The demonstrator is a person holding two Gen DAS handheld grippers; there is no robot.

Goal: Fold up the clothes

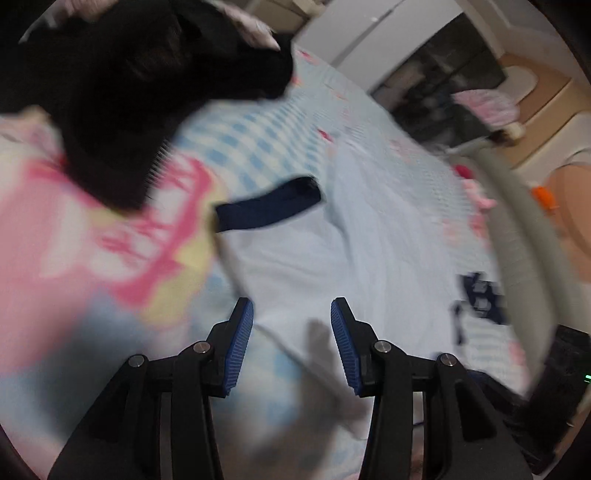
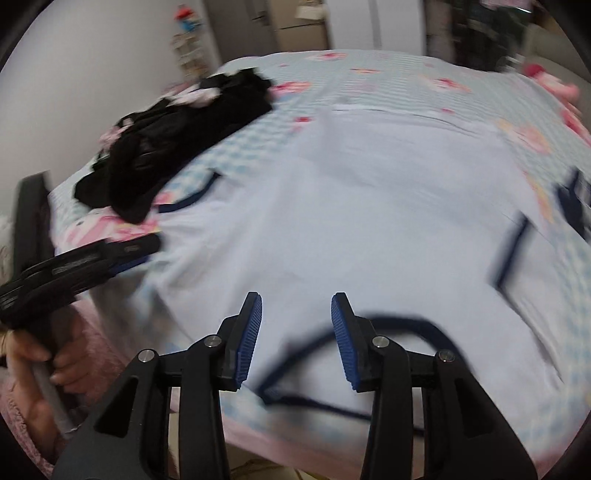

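A pale blue T-shirt (image 2: 369,206) with navy trim lies spread flat on the bed, its navy neckline (image 2: 391,325) nearest the bed's front edge. My right gripper (image 2: 296,306) hovers open just above that neckline, nothing between its blue pads. In the left wrist view the same T-shirt (image 1: 369,236) shows a navy sleeve cuff (image 1: 267,206). My left gripper (image 1: 291,314) is open over the shirt's side edge and holds nothing. The right wrist view also catches the left gripper (image 2: 140,245) at the shirt's left side, held by a hand (image 2: 59,369).
A heap of black clothes (image 2: 173,147) lies on the bed's far left, close above the left gripper as black clothes (image 1: 155,81). The bedsheet (image 2: 406,70) is blue-checked with pink prints. A wardrobe (image 1: 369,33) and shelves stand beyond the bed. Both views are motion-blurred.
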